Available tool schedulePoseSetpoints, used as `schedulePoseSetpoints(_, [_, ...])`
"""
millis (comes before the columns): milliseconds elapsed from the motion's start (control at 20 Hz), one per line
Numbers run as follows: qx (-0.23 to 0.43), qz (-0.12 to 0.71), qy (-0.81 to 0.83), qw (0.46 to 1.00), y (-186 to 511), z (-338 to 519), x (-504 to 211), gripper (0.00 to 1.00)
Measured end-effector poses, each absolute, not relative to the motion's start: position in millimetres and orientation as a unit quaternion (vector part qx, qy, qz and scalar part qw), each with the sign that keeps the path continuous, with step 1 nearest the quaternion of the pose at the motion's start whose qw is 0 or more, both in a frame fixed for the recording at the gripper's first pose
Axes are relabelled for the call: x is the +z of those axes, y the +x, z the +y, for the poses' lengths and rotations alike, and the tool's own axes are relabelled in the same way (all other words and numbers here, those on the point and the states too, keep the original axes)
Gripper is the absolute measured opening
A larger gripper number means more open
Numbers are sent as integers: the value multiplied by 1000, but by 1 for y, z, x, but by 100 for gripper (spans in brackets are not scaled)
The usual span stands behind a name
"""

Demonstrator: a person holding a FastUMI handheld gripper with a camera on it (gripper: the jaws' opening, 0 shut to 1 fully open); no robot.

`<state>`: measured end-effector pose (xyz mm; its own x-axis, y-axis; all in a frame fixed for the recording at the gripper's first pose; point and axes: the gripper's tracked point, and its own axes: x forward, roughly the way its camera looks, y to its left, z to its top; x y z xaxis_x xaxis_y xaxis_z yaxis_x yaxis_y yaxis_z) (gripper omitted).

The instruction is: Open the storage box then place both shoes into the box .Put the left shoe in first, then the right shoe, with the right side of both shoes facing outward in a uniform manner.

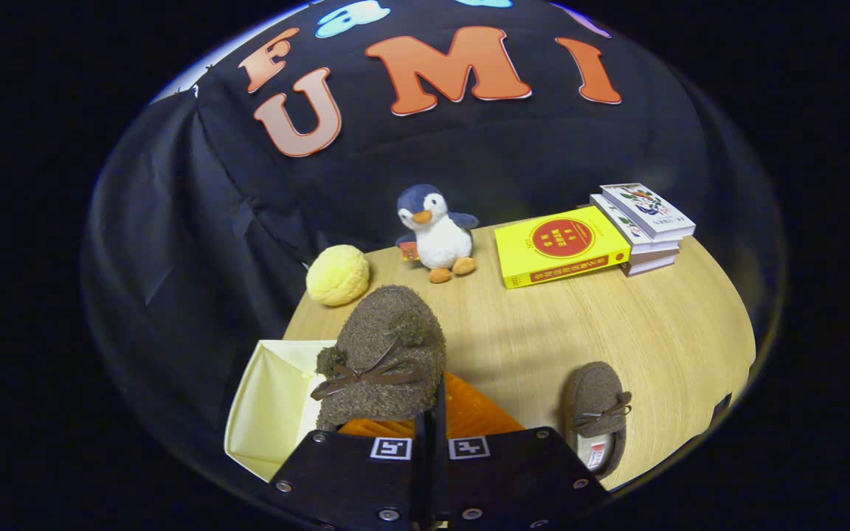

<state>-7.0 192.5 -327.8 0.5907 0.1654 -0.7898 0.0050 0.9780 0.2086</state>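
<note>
I see the wooden table [617,332] first. At its near left edge stands the pale storage box [270,398], open, an orange flap [469,413] beside it. My gripper [430,413] is clenched on one brown furry shoe [384,354], held above the box. The second shoe [596,413] lies on the table to the right. Beyond: books [643,221], penguin toy [436,232], yellow ball [337,275].
</note>
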Motion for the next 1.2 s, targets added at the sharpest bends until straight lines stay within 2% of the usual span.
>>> schedulePoseSetpoints(250, [80, 469, 92, 875, -10, 268, -326, 4])
schedulePoseSetpoints(600, [115, 542, 39, 832, -38, 342, -382, 4])
schedulePoseSetpoints(850, [90, 590, -17, 803, -47, 360, -427, 4])
schedulePoseSetpoints(1200, [86, 653, -12, 753, -66, 389, -475, 7])
